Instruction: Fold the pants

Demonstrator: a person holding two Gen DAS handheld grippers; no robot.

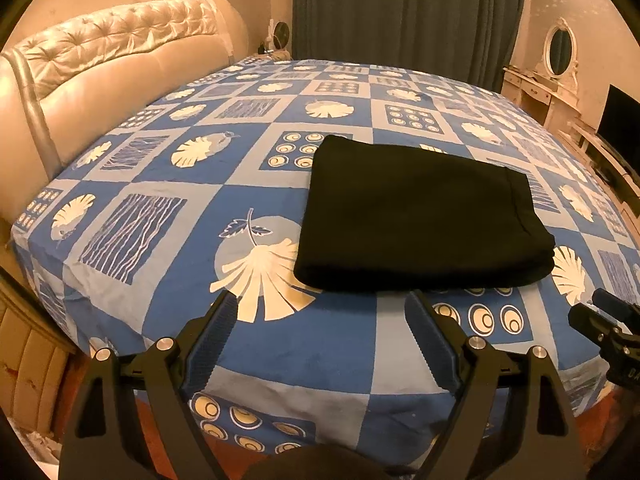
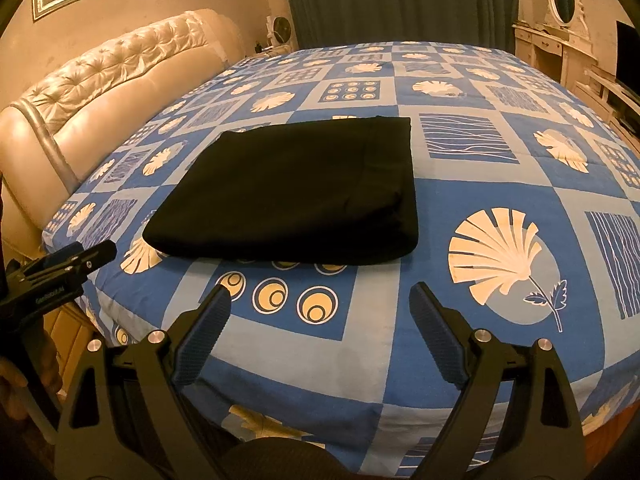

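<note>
Pants black, folded into flat rectangle on bedsheet; both hand-held grippers wide apart, empty.

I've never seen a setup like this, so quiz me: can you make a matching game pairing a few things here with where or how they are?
Things:
1. black folded pants
2. cream tufted leather headboard
3. oval white-framed mirror
4. left tongs

Descriptions:
A. open, holding nothing
B. far right, against the wall
C. lying on the blue patterned bedsheet
D. along the bed's left side

Pairs: 1-C, 2-D, 3-B, 4-A
</note>
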